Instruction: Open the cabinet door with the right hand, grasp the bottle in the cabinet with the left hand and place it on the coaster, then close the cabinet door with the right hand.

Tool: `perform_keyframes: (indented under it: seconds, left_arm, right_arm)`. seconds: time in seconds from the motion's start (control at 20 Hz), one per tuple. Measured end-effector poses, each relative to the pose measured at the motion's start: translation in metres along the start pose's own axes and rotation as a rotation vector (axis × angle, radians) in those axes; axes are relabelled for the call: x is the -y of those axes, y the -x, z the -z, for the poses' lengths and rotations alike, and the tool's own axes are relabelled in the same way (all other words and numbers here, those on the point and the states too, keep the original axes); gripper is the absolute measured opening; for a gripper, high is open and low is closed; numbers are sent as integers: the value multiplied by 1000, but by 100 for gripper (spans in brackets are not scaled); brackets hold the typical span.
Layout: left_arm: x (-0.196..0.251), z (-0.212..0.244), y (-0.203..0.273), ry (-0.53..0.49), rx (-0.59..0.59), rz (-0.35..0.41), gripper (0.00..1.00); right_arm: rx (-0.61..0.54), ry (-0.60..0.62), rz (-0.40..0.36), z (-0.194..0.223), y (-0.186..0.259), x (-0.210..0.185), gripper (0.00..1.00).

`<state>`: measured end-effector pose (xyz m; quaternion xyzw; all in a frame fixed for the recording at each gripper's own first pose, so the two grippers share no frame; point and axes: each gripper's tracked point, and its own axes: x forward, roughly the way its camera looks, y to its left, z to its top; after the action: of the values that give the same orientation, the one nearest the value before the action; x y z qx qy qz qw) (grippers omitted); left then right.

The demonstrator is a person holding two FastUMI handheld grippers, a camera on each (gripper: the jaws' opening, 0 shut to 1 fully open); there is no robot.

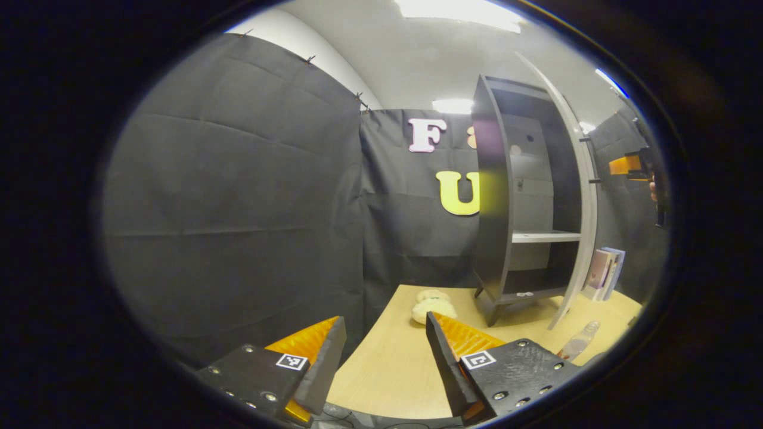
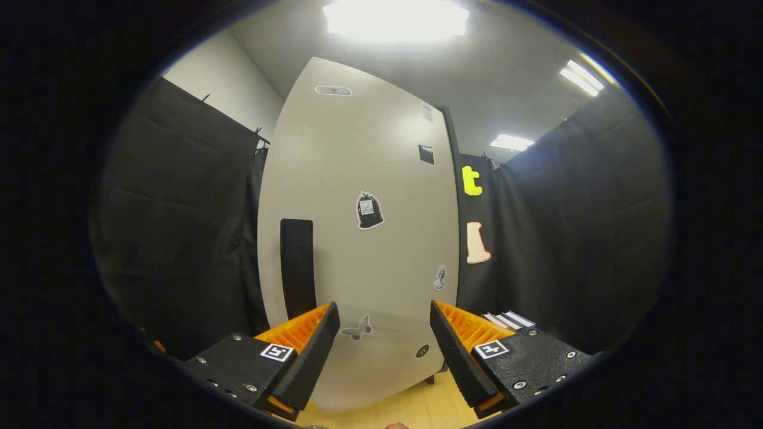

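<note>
In the left gripper view the dark cabinet (image 1: 492,202) stands on the wooden table (image 1: 387,363) with its pale door (image 1: 587,202) swung wide and seen edge on. Its shelf (image 1: 545,236) is bare. A clear bottle (image 1: 578,341) stands on the table in front of the door, at the lower right. My left gripper (image 1: 385,319) is open above the table, well short of the cabinet. My right gripper (image 1: 632,165) is held up beyond the door. In the right gripper view the right gripper (image 2: 384,305) is open, facing the door's outer face (image 2: 381,268), beside the black handle (image 2: 297,268).
A cream plush toy (image 1: 432,305) lies on the table left of the cabinet's feet. Several books (image 1: 605,273) lean upright behind the door, the same books (image 2: 506,320) showing right of the door. Black cloth walls close in all sides.
</note>
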<state>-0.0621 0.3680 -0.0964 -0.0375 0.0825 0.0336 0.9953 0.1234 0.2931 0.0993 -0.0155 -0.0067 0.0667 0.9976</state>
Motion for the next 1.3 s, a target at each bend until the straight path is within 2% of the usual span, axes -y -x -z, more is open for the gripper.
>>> perform_keyframes:
  seconds: [0.2,0.25,0.35,0.45,0.5,0.55,0.65,0.7,0.75,0.85,1.0,1.3]
  left_arm:
    - [4,-6,1,14,6,22,74]
    - [7,-11,3,21,7,39,77]
    - [10,-27,10,23,22,65,74]
    - [14,-42,16,19,44,78,81]
    - [20,-51,17,18,54,87,77]
    - [30,-57,16,15,56,96,74]
    - [72,-59,-1,8,67,125,74]
    - [85,-61,-4,3,75,140,77]
    - [96,-65,-4,-3,83,150,74]
    - [114,-75,5,-4,96,167,74]
    - [142,-81,14,-2,100,190,81]
    - [191,-91,27,-18,107,207,77]
  right_arm:
    - [-3,8,14,1,2,4,94]
    - [0,9,23,0,3,5,94]
    - [5,16,24,-1,5,7,94]
    - [3,28,26,2,8,13,94]
    - [1,30,29,3,10,16,94]
    - [-7,29,31,5,11,19,94]
    - [-17,26,37,7,18,24,94]
    - [-18,24,49,8,18,28,94]
    - [-19,22,58,7,20,31,94]
    - [-22,19,63,8,22,36,94]
    - [-24,7,66,8,24,41,94]
    - [-23,-3,54,10,26,50,94]
